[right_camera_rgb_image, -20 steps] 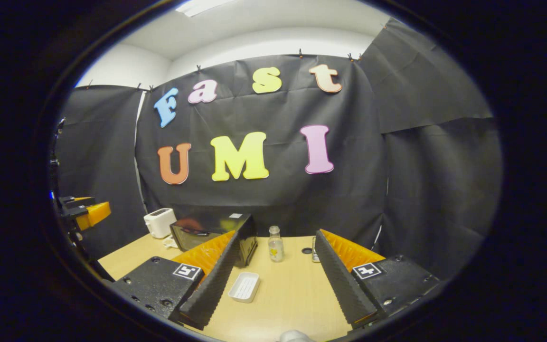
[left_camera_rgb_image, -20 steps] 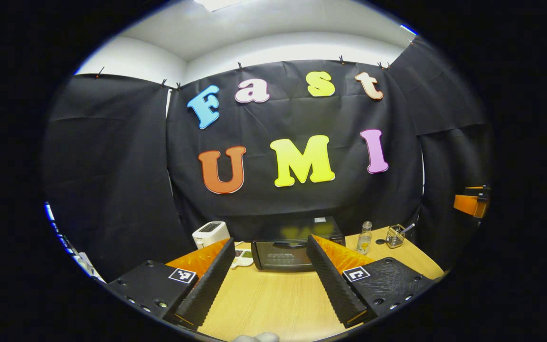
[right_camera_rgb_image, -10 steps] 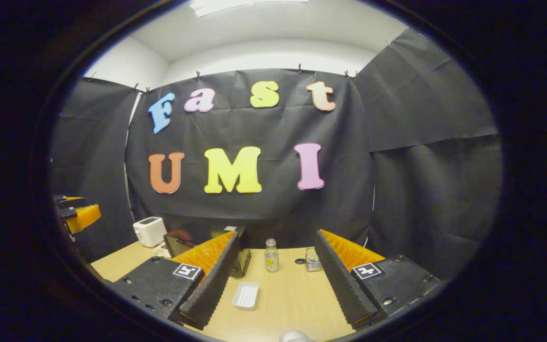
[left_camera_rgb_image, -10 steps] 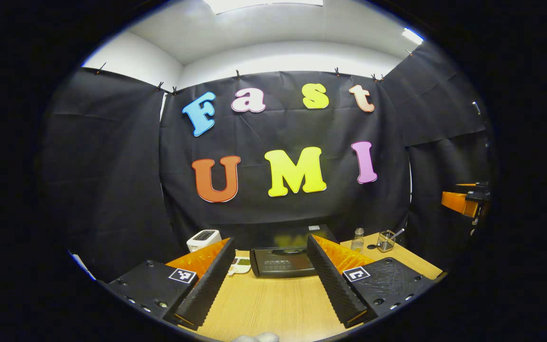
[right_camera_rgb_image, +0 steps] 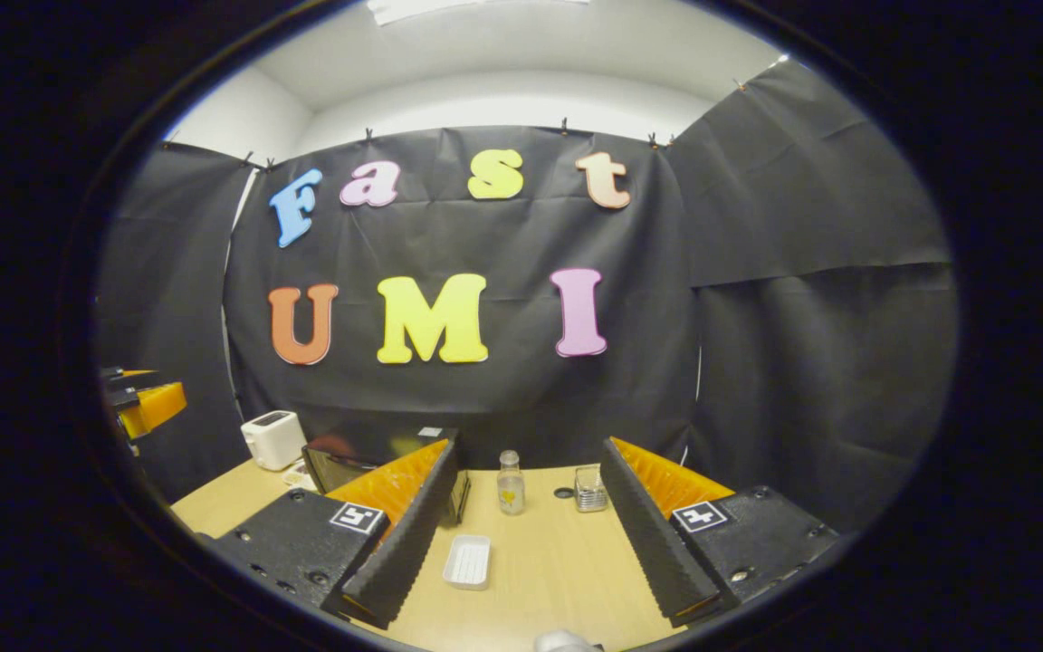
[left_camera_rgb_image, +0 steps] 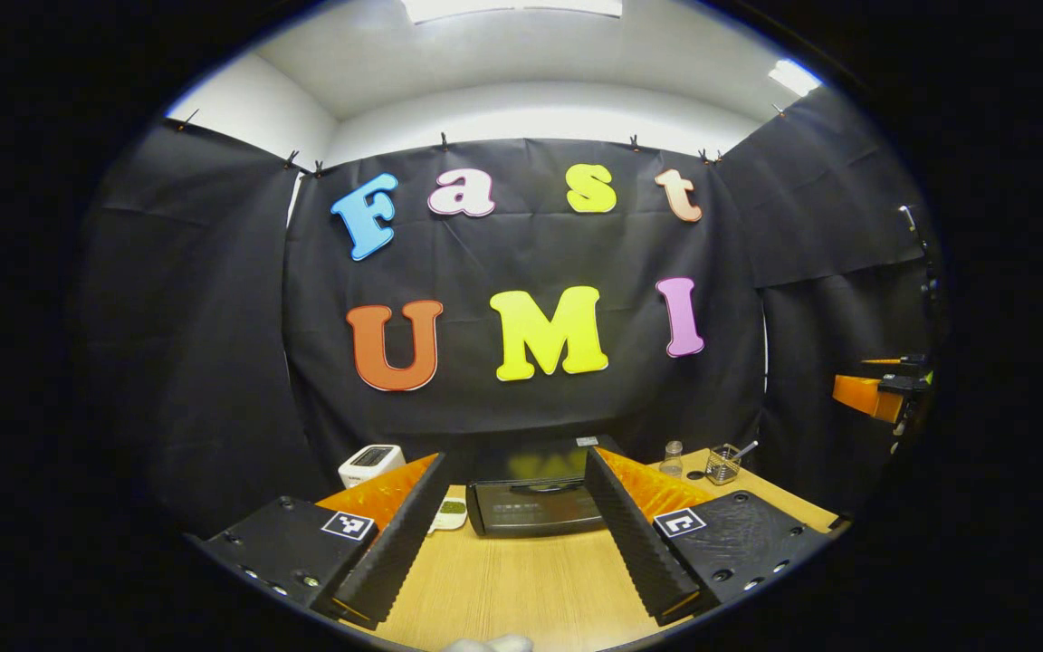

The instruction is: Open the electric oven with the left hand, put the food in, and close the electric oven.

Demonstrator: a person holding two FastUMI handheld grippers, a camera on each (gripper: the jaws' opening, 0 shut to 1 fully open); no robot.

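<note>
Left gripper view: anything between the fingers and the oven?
No. In the left gripper view, bare wooden table runs from the left gripper up to the oven, whose door looks closed. A small dish sits left of that path.

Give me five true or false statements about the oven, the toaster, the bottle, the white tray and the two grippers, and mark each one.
1. The oven door is shut. True.
2. The left gripper is clamped on the oven handle. False: it is open and short of the oven, holding nothing.
3. The toaster stands left of the oven in the left gripper view. True.
4. The bottle lies on its side. False: it stands upright on the table.
5. The right gripper holds the white tray. False: it is open, and the tray lies on the table between its fingers, untouched.
</note>
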